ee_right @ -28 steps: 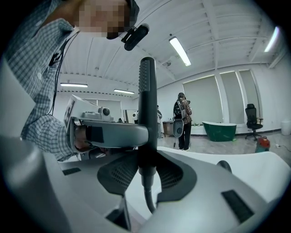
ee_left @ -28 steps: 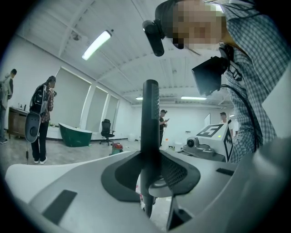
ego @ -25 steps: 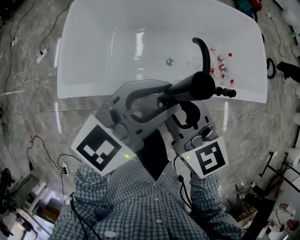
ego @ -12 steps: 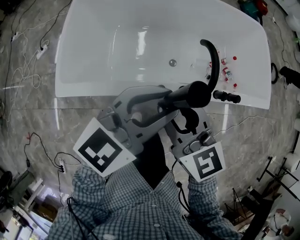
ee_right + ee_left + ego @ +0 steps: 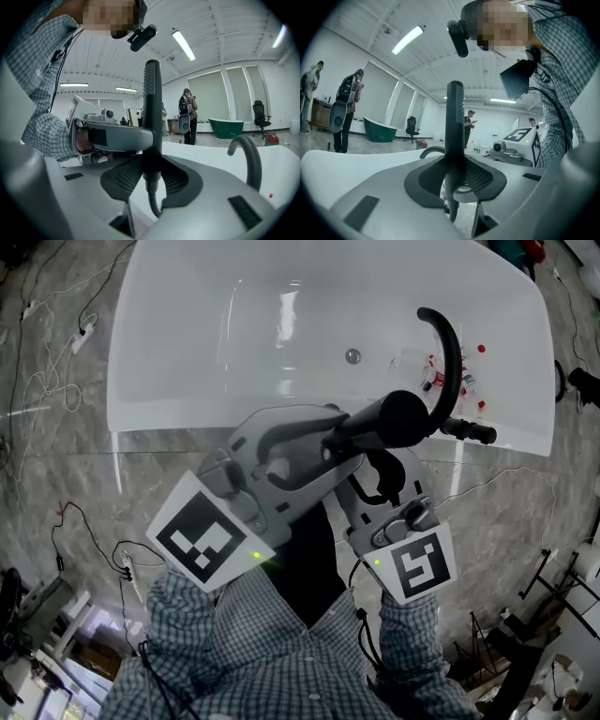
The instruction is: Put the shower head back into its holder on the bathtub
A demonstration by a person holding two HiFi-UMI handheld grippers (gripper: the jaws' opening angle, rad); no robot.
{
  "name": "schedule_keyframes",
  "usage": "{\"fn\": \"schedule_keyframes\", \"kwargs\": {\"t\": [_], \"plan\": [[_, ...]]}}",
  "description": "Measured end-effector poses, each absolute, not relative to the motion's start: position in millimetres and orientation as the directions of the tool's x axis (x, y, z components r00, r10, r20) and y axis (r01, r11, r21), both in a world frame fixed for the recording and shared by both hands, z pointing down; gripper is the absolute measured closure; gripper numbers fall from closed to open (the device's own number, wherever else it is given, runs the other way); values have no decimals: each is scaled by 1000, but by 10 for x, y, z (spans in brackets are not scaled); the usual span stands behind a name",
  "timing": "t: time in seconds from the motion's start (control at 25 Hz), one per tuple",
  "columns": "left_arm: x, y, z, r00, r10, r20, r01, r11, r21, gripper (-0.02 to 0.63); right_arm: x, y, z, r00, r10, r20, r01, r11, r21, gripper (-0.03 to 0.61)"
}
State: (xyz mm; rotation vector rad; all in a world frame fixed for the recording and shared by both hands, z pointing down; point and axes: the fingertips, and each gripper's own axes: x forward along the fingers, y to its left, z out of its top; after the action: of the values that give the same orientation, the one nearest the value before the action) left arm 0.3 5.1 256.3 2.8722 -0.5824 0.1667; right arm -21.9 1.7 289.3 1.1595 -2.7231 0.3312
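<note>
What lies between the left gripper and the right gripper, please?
The black shower head: the left gripper and the right gripper each have their jaws shut on its handle, as both gripper views show.

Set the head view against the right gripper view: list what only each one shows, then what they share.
Head view only: the tub's drain and the cables on the grey floor.

Right gripper view only: the hose hanging below the handle, bystanders, a green tub and ceiling lights.

Both: the black shower head, clamped in the jaws of the right gripper, plus the curved black faucet and the white bathtub.
</note>
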Motion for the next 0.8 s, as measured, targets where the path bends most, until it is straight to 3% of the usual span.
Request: {"fn": "schedule_keyframes", "kwargs": {"t": [0.8], "plan": [[168,-137,3308,919,-358,165,-388,-894,222,488,-46,-159,3646,-663,-692,285,-746,644,-169,457]]}}
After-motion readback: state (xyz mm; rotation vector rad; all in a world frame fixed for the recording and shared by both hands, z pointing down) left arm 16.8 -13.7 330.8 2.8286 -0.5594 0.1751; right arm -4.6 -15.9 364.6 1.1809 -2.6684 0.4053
